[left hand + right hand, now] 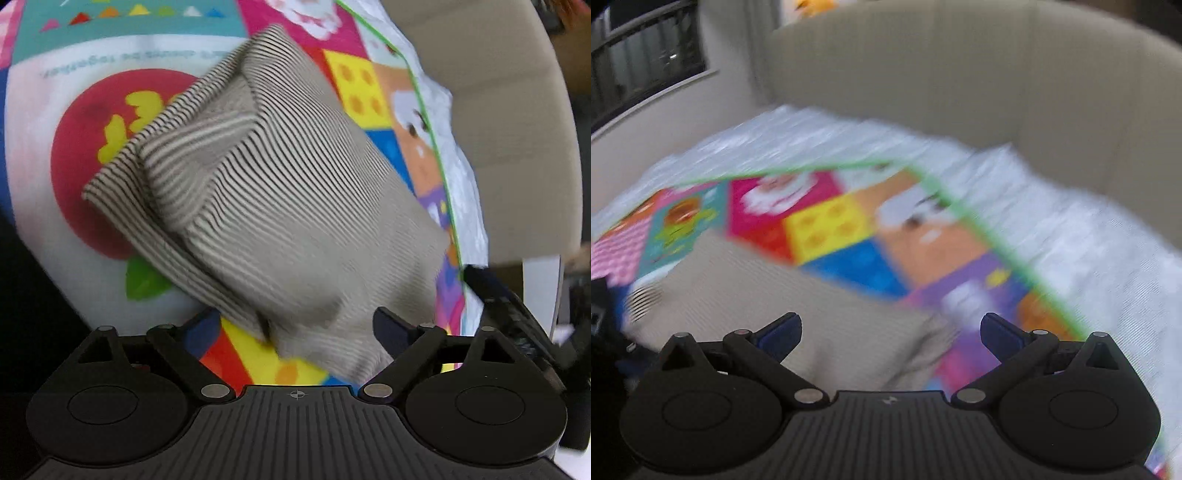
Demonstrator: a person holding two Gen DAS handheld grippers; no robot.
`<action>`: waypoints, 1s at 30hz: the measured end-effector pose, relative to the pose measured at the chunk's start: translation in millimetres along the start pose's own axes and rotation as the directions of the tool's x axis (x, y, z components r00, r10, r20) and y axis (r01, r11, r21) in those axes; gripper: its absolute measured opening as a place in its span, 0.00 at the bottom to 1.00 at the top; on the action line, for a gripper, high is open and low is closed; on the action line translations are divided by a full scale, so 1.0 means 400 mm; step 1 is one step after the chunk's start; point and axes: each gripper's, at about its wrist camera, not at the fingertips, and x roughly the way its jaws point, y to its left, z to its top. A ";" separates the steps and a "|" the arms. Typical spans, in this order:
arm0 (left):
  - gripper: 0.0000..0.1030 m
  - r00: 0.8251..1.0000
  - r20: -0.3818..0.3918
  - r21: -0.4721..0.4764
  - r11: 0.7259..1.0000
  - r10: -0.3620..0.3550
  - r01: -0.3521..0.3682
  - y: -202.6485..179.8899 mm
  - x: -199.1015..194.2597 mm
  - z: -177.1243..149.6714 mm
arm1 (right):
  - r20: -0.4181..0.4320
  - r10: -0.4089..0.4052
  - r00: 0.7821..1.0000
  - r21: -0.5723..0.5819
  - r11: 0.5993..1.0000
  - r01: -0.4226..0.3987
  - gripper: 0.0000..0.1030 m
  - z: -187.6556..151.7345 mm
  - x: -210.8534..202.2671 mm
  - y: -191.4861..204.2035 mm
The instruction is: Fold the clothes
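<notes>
A striped beige and dark garment (266,192) lies folded into a thick bundle on a colourful play mat (92,122). My left gripper (295,325) is open, its jaws standing wide on either side of the garment's near end, just above it. In the blurred right wrist view the same garment (775,302) lies at the lower left on the mat (849,229). My right gripper (890,328) is open and empty above the garment's near corner. The right gripper's body shows in the left wrist view (517,314) at the right edge.
A white quilted cover (1071,240) lies under the mat. A beige upholstered headboard (960,74) curves behind it. A window with a dark railing (646,55) is at the far left.
</notes>
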 end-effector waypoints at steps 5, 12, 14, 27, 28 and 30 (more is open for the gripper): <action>0.66 1.000 0.030 0.014 1.000 0.003 -0.003 0.005 0.027 0.051 | -0.051 -0.063 0.997 0.044 0.997 0.066 0.57 0.028 0.139 -0.034; 0.61 0.991 0.134 0.236 0.972 -0.012 -0.020 -0.087 0.077 0.270 | -0.110 -0.061 0.992 0.048 0.997 0.067 0.57 -0.026 0.211 -0.031; 0.62 0.985 0.170 0.297 0.955 -0.027 -0.025 -0.119 0.102 0.351 | -0.115 -0.053 0.992 0.043 0.997 0.058 0.60 -0.043 0.200 -0.017; 0.83 0.968 0.250 0.342 0.932 0.031 -0.118 -0.101 0.017 0.418 | -0.177 0.049 0.983 0.029 0.999 -0.044 1.00 -0.140 0.161 0.148; 0.86 0.971 0.237 0.361 0.925 0.033 -0.119 -0.093 0.003 0.392 | -0.183 0.045 0.982 0.027 0.999 -0.041 1.00 -0.138 0.163 0.151; 0.90 0.978 0.208 0.408 0.905 0.035 -0.119 -0.077 -0.019 0.332 | -0.191 0.042 0.981 0.032 0.999 -0.037 1.00 -0.136 0.164 0.149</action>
